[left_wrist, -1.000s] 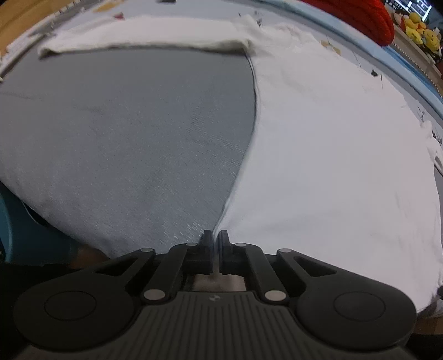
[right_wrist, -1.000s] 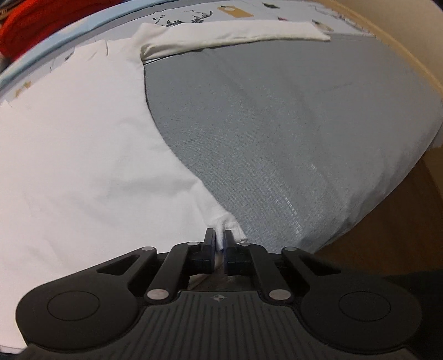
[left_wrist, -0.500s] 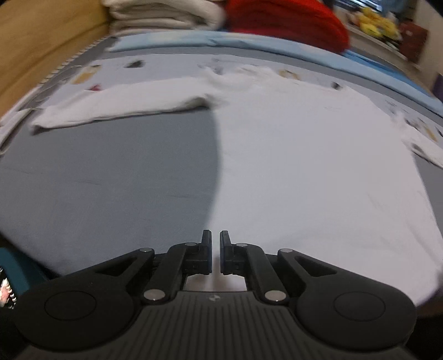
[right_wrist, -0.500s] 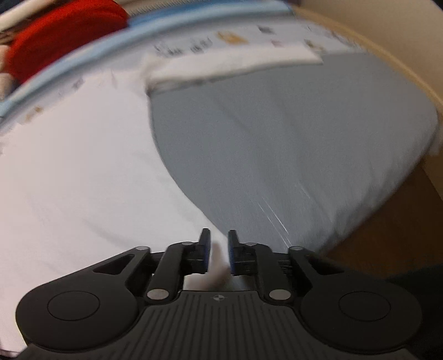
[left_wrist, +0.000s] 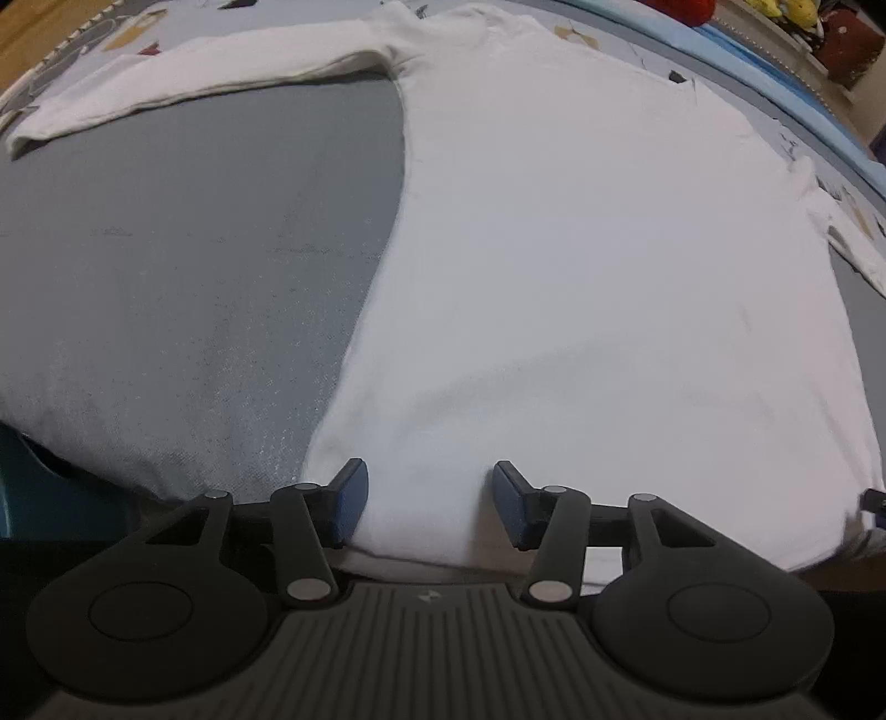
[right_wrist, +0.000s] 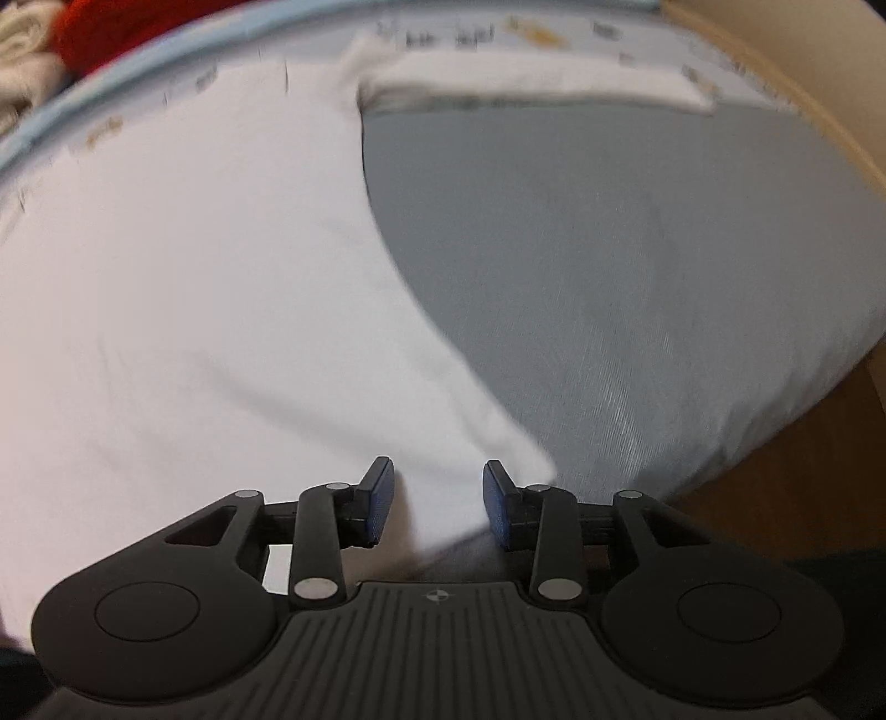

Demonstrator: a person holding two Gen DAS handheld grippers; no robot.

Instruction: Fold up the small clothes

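Both claws [left_wrist: 426, 501] [right_wrist: 437, 501] just opened, releasing white shirt [left_wrist: 581, 277] on grey bedsheet [left_wrist: 194, 266].

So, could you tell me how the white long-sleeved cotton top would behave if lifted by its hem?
The white long-sleeved cotton top lies flat, following the grey bedding, so it would probably drape limply. It looks thin, likely light. Its spread sleeve would probably trail.

The shirt [left_wrist: 581, 266] was plain white, with no print on it. The bedcover [left_wrist: 194, 266] beneath was a flat mid-grey, and its far band [right_wrist: 498, 33] was pale blue with small yellow and dark motifs (too blurred to make out). A red bundle [right_wrist: 127, 22] lay beyond. The gripper fingers carried blue pads [left_wrist: 349, 498] on black arms.
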